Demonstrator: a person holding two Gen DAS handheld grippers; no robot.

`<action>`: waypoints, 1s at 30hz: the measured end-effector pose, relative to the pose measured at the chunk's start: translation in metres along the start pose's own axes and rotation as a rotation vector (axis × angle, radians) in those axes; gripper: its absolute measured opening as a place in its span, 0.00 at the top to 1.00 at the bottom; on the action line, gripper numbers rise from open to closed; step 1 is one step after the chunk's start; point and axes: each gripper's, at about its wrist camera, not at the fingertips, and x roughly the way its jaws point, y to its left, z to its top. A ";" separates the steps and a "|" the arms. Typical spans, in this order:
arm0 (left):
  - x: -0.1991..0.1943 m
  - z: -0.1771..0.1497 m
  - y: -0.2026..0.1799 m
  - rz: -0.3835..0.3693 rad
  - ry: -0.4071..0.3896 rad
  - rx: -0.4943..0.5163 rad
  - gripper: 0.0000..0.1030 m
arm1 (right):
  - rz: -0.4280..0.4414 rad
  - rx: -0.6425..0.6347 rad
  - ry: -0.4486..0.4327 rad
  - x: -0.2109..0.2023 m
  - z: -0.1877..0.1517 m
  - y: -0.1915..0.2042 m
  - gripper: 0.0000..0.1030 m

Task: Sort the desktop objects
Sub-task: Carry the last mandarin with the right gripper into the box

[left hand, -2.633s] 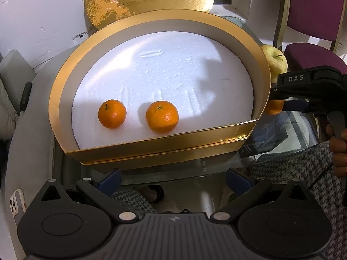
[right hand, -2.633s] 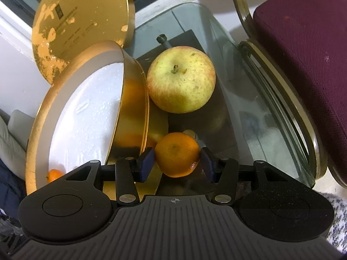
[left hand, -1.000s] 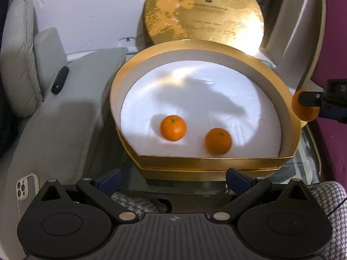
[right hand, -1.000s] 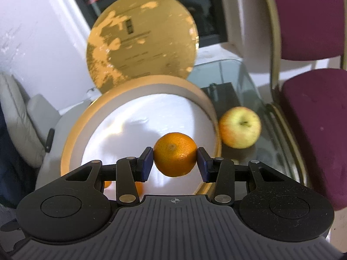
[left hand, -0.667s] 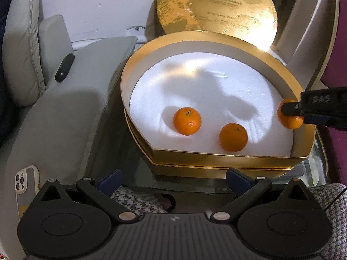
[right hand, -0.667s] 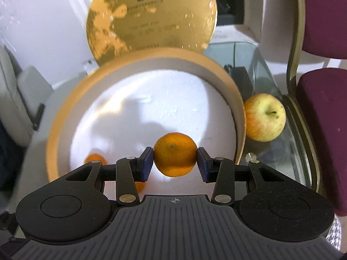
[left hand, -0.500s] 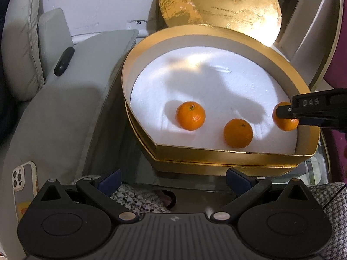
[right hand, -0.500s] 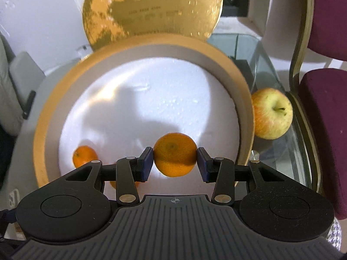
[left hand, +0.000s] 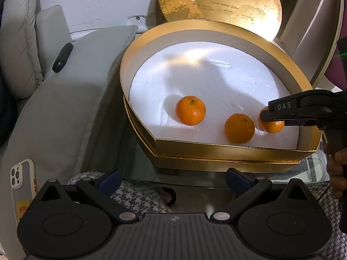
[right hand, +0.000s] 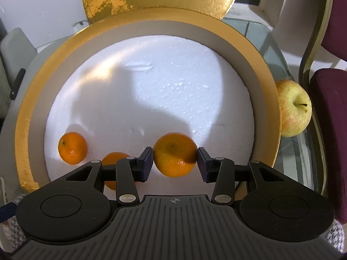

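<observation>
Right gripper point(right hand: 175, 161) clamped on tangerine point(right hand: 174, 154), low over white foam inside gold box point(right hand: 263, 80); free foam straight below. Left gripper point(left hand: 172, 178) apart, empty, at 6 o'clock outside box. Apple point(right hand: 293, 111) at 3 o'clock, outside rim.

Grey sofa cushion point(left hand: 65, 112) left of the glass counter point(right hand: 290, 156), a dark oblong remote-like item point(left hand: 62, 57) lying on its upper part. White-cased phone point(left hand: 21, 186) at the cushion's near left edge, camera end up. Maroon chair point(right hand: 329, 117) with a gold frame at right, just beside the counter. Houndstooth fabric point(left hand: 134, 197) below the counter edge. White wall point(left hand: 97, 0) behind.
</observation>
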 end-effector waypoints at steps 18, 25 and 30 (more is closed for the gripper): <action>-0.014 -0.004 -0.006 0.024 -0.019 0.014 0.01 | -0.005 -0.029 0.004 -0.003 -0.004 0.001 0.49; -0.028 -0.007 -0.015 0.031 -0.044 0.035 0.01 | 0.035 0.003 -0.030 -0.020 -0.005 -0.009 0.49; -0.039 -0.009 -0.026 0.031 -0.065 0.061 0.01 | 0.059 0.015 -0.069 -0.044 -0.010 -0.019 0.48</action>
